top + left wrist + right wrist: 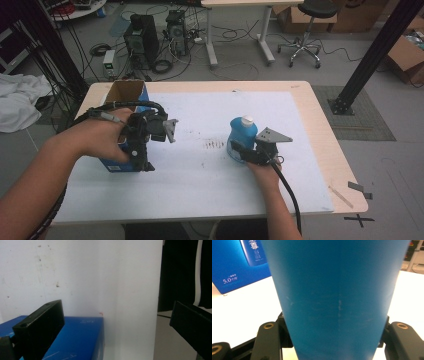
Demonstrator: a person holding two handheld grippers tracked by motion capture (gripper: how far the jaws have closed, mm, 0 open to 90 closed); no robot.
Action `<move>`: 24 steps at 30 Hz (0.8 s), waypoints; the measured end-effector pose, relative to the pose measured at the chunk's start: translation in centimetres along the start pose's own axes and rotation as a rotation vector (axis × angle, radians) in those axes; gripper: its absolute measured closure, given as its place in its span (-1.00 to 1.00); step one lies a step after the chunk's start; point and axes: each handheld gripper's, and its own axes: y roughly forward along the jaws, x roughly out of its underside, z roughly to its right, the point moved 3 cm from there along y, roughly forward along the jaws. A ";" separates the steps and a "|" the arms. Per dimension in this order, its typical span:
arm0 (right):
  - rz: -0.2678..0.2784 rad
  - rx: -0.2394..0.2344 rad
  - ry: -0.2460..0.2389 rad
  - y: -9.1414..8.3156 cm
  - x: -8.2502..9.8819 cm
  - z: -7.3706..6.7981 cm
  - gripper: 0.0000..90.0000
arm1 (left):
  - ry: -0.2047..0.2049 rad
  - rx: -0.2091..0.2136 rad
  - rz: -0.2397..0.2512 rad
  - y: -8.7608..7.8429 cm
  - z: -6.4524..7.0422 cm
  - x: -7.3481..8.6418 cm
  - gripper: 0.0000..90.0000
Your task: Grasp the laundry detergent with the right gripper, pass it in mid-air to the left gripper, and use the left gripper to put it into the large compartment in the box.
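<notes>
Mid-grasp on the blue bottle (242, 137), standing upright with a white cap at about four o'clock from the middle of the desk (320, 150), on the white sheet (200, 175). Right hand-held gripper (247, 154) pressed against the bottle's lower body from six o'clock, jaws clamped on both flanks. Likely step: securing the bottle before carrying it toward the open blue box (125, 100) at nine o'clock. Next move calls for a straight lift with a firm hold, since the body narrows upward and could slip, then a carry across to the box mouth.

Left hand-held gripper (145, 150) set at the box's near right corner, jaws spread wide; seemingly steadying or waiting, touching uncertain.

From the right gripper view: the bottle (334, 302) close up, faint scuffs on its wall, both black jaws snug at its sides, and printed white lettering on the box (234, 267) at ten o'clock. From the left gripper view: the box's blue top edge (80, 337) beside the near jaw, the sheet (100, 277) beyond, and a clear gap between the jaws. From the high view alone: cap, cardboard interior of the box, both forearms.
</notes>
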 end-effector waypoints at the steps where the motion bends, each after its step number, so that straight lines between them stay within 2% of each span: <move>1: 0.000 0.001 0.000 0.0 0.0 0.0 -0.11 | 0.001 0.000 -0.001 0.0 0.0 0.0 -1.00; 7: 0.004 0.009 -0.003 0.0 0.0 0.0 -0.08 | 0.003 -0.003 0.002 0.0 -0.1 0.1 -1.00; 11: 0.006 0.031 -0.035 0.0 0.0 -0.3 -0.01 | 0.000 -0.001 0.003 0.1 -0.1 0.0 -1.00; 16: -0.008 0.019 -0.045 -0.1 -0.1 -0.2 0.02 | 0.006 0.001 0.003 0.1 -0.1 -0.1 -1.00; 17: -0.023 -0.011 -0.048 -0.3 -0.3 -0.1 0.03 | 0.001 0.002 0.004 0.1 -0.1 -0.1 -1.00; 21: -0.022 -0.069 -0.055 -1.0 -1.1 -0.1 0.03 | 0.002 0.004 0.012 0.0 -0.3 -0.4 -1.00; 24: -0.021 -0.123 -0.089 -1.8 -2.2 -0.4 0.03 | 0.006 0.005 0.011 0.0 -0.3 -0.9 -1.00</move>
